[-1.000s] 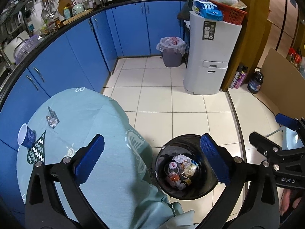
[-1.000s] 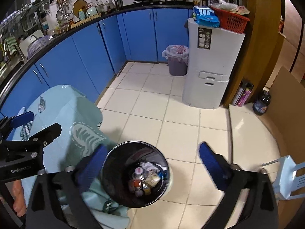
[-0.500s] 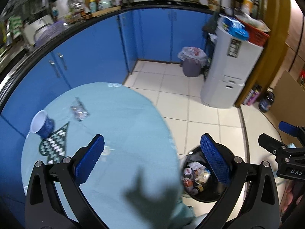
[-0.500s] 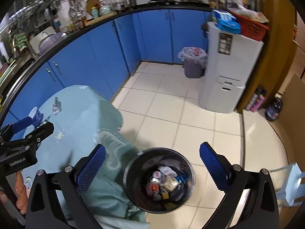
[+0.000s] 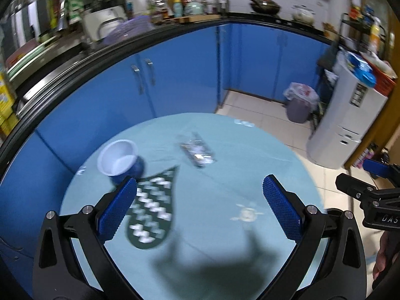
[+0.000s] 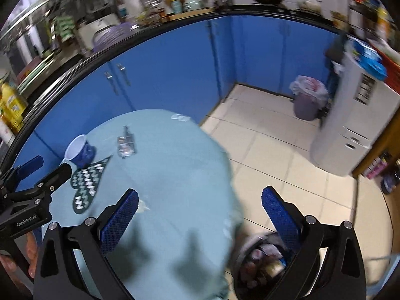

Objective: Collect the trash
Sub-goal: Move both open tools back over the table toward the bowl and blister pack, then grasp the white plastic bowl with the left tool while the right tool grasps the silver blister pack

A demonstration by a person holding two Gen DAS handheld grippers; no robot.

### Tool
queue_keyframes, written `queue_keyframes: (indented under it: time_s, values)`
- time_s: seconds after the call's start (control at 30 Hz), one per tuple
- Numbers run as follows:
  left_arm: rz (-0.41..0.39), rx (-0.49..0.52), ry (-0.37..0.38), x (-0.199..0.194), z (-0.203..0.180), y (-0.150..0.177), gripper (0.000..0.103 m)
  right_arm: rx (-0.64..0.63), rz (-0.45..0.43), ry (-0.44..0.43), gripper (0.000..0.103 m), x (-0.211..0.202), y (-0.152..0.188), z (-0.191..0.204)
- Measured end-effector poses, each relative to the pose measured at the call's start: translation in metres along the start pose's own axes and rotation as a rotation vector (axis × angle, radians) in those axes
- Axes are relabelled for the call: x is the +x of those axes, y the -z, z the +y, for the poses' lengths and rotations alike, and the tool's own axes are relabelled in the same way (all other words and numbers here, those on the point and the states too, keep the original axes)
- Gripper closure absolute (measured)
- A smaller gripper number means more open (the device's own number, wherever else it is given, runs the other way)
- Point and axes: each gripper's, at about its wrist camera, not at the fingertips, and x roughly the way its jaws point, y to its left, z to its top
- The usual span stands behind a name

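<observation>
Already, several bits of trash are sitting in the black bin (image 6: 265, 267) on the floor, right of the round table (image 5: 225, 190). Still lying on the table's far side are a clear wrapper (image 5: 198, 151) and a blue cup (image 5: 120, 160). The left gripper (image 5: 200, 207) and right gripper (image 6: 200, 215) are hovering released and holding nothing.

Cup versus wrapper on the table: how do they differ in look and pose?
The cup is blue with a white inside and lies tipped on its side; the wrapper is clear, crinkled and lies flat. The cup touches the zigzag mat; the wrapper lies apart from it. Both rest on the tablecloth, ungrasped.
</observation>
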Motion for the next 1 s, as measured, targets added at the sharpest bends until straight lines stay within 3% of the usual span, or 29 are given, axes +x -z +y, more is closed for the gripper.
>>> queue_keyframes:
  time_s: [0.27, 0.43, 0.53, 0.73, 1.0]
  values:
    - [0.023, -0.102, -0.07, 0.044, 0.085, -0.004, 0.004, -0.157, 0.047, -0.005, 0.007, 0.076, -0.028, 0.074]
    - [0.075, -0.184, -0.041, 0.081, 0.124, -0.004, 0.004, -0.217, 0.088, 0.004, 0.007, 0.118, -0.038, 0.101]
    - [0.114, -0.207, -0.018, 0.102, 0.134, -0.003, 0.004, -0.241, 0.118, -0.003, 0.007, 0.14, -0.04, 0.115]
    - [0.152, -0.207, -0.053, 0.134, 0.149, -0.005, 0.004, -0.27, 0.15, 0.007, 0.007, 0.171, -0.044, 0.13]
    - [0.135, -0.185, -0.083, 0.144, 0.151, -0.003, 0.004, -0.319, 0.162, 0.02, 0.007, 0.19, -0.047, 0.149]
